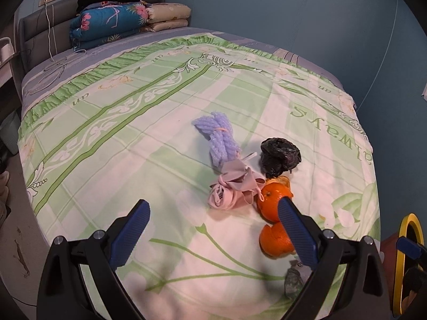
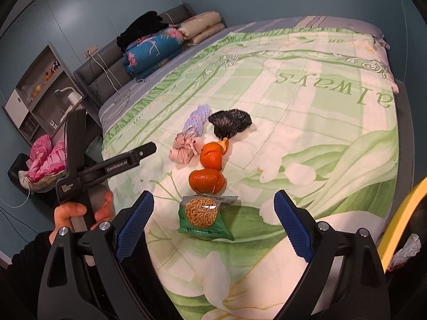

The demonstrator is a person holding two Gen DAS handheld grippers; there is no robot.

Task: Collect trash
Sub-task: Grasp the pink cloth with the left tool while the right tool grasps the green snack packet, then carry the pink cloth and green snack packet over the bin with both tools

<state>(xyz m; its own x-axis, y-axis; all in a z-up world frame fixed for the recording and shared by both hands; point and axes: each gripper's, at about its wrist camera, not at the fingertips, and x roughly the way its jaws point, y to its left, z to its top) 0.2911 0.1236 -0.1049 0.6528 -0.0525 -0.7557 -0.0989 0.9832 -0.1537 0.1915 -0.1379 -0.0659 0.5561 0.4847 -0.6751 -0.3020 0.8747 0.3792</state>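
Note:
On the green floral bedspread lie a green noodle snack packet (image 2: 206,217), two pieces of orange peel (image 2: 206,181) (image 2: 212,156), a crumpled black plastic bag (image 2: 230,122), a pink cloth bundle (image 2: 184,149) and a lilac rope bundle (image 2: 196,124). My right gripper (image 2: 213,229) is open and empty, just above the packet. My left gripper (image 1: 213,229) is open and empty, near the peels (image 1: 272,202) (image 1: 276,240), the pink bundle (image 1: 232,189), the black bag (image 1: 280,156) and the lilac rope (image 1: 218,138). The packet (image 1: 295,280) shows partly behind its right finger.
A yellow-rimmed bin (image 2: 400,221) with crumpled paper inside stands at the bed's right edge; it also shows in the left wrist view (image 1: 408,261). Folded quilts (image 1: 114,21) lie by the headboard. A shelf unit (image 2: 40,90) and pink bedding (image 2: 48,160) stand left of the bed.

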